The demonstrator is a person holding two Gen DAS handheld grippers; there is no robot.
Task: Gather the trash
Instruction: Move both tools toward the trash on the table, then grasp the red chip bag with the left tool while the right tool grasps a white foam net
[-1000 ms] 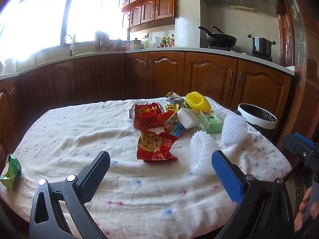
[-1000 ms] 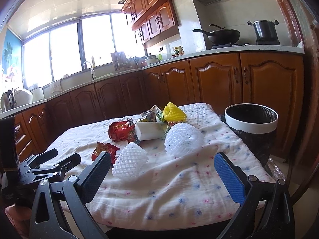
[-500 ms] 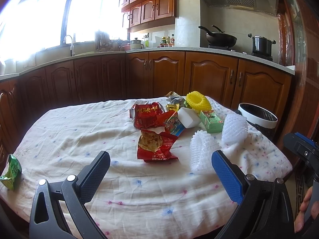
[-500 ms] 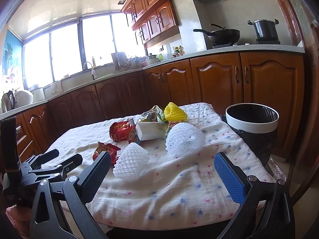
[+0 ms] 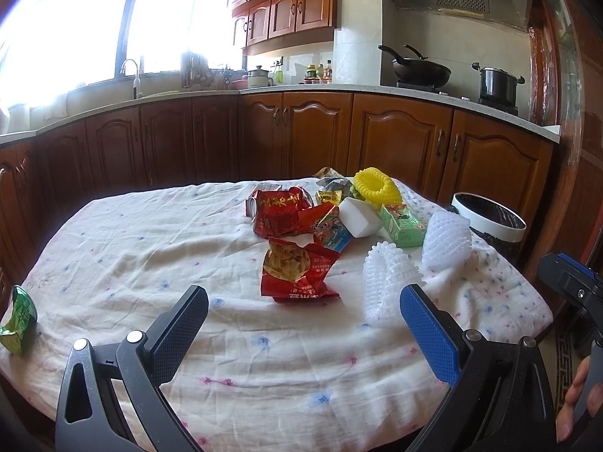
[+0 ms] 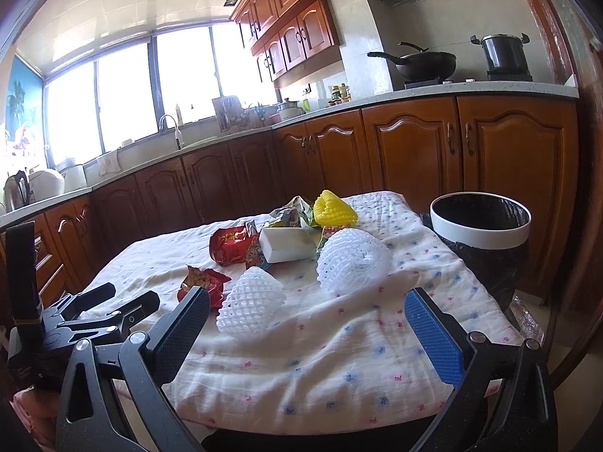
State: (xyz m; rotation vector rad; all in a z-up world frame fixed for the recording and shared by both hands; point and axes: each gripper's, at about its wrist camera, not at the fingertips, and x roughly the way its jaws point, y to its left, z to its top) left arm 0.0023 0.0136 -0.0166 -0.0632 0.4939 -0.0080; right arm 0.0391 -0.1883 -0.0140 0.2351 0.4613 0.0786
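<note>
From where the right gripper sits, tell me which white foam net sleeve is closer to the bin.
The rounder white foam net sleeve, lying toward the white-rimmed bin; the cone-shaped one lies farther left.

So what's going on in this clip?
A person holds two grippers over a cloth-covered table strewn with trash: red snack bags, white foam nets, a yellow net. The left gripper and right gripper are both open and empty. Nothing is picked up yet; the bin stands beside the table.

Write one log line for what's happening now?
stage: start | left gripper: open | right gripper: open | wrappers: on table | bin: beside table
</note>
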